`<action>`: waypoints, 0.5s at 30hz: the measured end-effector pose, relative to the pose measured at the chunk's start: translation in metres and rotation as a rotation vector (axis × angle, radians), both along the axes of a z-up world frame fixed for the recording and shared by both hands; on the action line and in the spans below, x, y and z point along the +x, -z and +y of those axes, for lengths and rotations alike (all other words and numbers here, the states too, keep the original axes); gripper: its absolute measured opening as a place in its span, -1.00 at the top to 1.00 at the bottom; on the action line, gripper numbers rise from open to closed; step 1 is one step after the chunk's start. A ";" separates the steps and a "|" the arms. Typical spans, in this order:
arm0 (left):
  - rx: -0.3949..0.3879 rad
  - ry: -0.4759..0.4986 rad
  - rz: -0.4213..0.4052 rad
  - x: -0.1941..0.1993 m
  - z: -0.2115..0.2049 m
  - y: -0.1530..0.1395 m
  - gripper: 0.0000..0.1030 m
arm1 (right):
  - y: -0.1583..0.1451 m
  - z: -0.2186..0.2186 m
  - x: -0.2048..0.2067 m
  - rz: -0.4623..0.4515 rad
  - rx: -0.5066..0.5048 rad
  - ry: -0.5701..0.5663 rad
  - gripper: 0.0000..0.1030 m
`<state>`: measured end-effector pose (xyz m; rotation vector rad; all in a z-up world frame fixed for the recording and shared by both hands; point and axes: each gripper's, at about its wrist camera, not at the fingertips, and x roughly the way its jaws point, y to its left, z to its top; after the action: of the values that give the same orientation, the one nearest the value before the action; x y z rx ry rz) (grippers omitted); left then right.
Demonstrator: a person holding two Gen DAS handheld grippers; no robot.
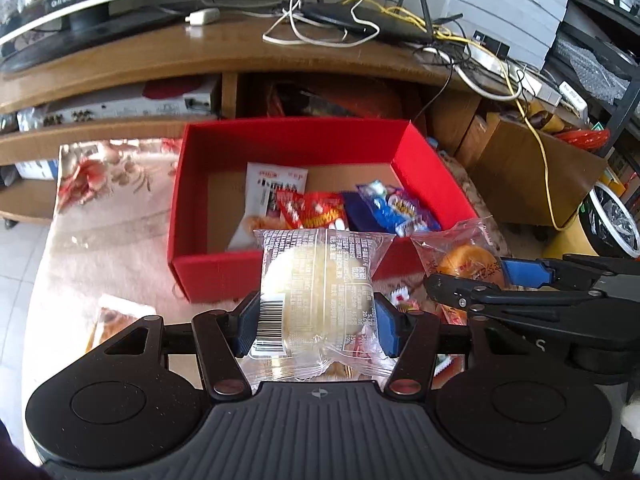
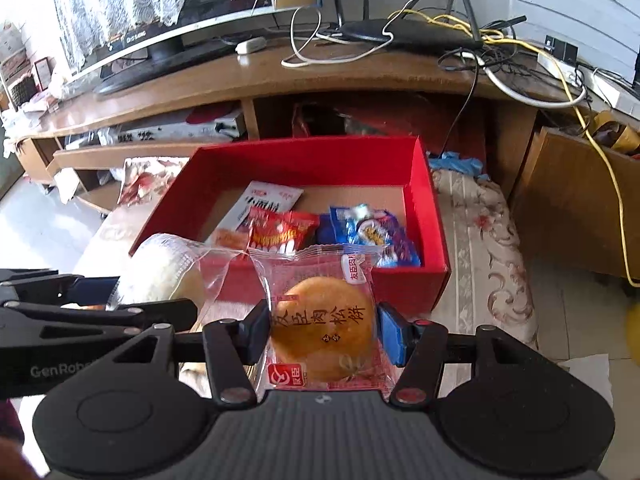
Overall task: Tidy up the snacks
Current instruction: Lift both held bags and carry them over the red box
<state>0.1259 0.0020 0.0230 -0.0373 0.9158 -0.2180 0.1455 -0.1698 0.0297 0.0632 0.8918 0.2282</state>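
Observation:
My left gripper point(image 1: 314, 326) is shut on a clear packet holding a pale round pastry point(image 1: 316, 292), lifted in front of the red box point(image 1: 280, 144). My right gripper point(image 2: 322, 332) is shut on a clear packet with a golden-brown round cake point(image 2: 324, 340), also held just before the red box point(image 2: 424, 200). The box holds a white packet point(image 1: 276, 184), a red packet point(image 1: 316, 210) and a blue packet point(image 1: 392, 208). Each gripper shows at the side of the other's view: the right one point(image 1: 472, 280) with its cake, the left one point(image 2: 120, 292) with its pale pastry.
The box sits on a floral cloth point(image 2: 480, 248) over a low table. Another wrapped snack point(image 1: 116, 320) lies on the cloth at the left. Behind stands a wooden TV stand point(image 1: 200, 52) with a monitor, router and tangled cables. Cardboard boxes point(image 1: 532, 168) stand at the right.

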 end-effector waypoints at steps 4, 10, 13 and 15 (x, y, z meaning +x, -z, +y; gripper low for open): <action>-0.010 0.006 -0.019 0.007 -0.003 -0.006 -0.23 | -0.006 -0.002 0.009 -0.020 0.011 0.013 0.04; -0.007 -0.002 -0.049 0.023 -0.006 -0.014 -0.23 | -0.014 -0.006 0.027 -0.046 0.024 0.032 0.04; -0.012 -0.008 -0.061 0.031 -0.007 -0.018 -0.23 | -0.017 -0.007 0.036 -0.056 0.034 0.037 0.04; -0.011 -0.012 -0.071 0.037 -0.007 -0.020 -0.23 | -0.018 -0.007 0.043 -0.066 0.037 0.039 0.04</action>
<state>0.1627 -0.0049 0.0433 -0.0452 0.8436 -0.2117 0.1889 -0.1768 0.0481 0.1070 0.8200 0.2088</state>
